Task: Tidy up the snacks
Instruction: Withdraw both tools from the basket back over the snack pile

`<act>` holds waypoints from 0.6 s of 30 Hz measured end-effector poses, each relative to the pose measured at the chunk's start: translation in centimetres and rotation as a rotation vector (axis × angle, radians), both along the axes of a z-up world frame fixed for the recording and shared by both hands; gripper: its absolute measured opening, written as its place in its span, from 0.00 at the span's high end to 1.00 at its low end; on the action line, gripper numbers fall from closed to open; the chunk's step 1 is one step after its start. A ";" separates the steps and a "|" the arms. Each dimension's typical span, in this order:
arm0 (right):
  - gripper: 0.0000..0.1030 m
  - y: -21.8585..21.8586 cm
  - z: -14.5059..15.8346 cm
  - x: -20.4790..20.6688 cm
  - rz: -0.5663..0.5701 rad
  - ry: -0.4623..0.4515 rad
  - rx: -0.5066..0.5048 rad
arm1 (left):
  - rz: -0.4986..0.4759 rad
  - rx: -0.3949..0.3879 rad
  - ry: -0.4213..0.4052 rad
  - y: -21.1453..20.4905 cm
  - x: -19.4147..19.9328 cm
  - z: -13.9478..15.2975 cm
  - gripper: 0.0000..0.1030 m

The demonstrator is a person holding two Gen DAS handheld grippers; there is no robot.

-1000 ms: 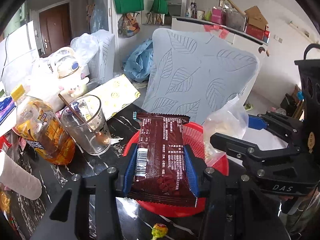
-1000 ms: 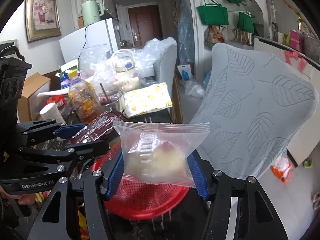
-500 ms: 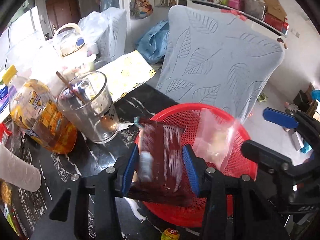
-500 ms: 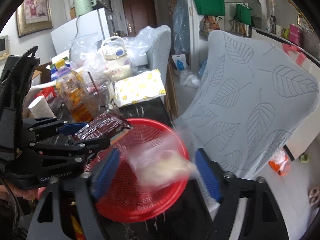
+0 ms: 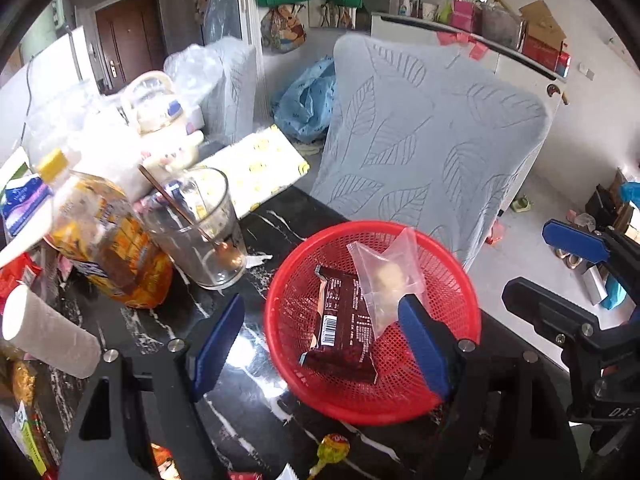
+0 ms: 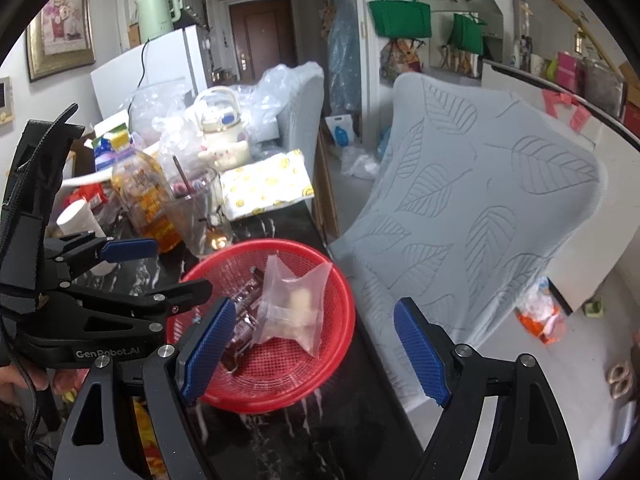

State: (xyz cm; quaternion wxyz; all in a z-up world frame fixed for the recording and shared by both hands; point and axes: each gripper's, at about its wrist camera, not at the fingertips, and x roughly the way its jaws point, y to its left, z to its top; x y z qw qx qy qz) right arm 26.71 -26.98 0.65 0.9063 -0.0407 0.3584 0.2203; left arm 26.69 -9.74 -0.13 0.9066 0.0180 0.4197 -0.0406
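Both my claws, left [image 5: 320,344] and right [image 6: 320,348], hung released above the red basket [image 5: 280,280]; I judged that dipping lower could tip it off the table [image 5: 248,412] edge.

Black marble table [image 5: 256,412]. Grey leaf-print chair [image 6: 472,208] beside it. Brown door [image 6: 264,40] at hallway end. Green bags [image 6: 400,16] hang on white wall. Daylight.

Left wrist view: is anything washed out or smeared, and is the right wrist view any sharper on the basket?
Left wrist view: glare on the black table between the jaws, bottle slightly smeared, red basket and brown wrapper readable. Right wrist view: clear bag sharp, wrapper beneath it indistinct, frame edges bent by fisheye.
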 end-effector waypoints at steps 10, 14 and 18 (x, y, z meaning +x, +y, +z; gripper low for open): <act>0.20 0.0 4.5 -4.9 -0.007 -0.103 0.034 | 0.014 0.042 -0.144 0.6 -6.2 5.7 0.24; 0.20 0.0 6.1 -7.1 -0.007 -0.144 0.046 | 0.016 0.050 -0.194 0.7 -8.9 7.6 0.24; 0.20 -0.2 7.4 -9.5 -0.016 -0.168 0.061 | 0.020 0.050 -0.243 0.8 -12.0 9.1 0.24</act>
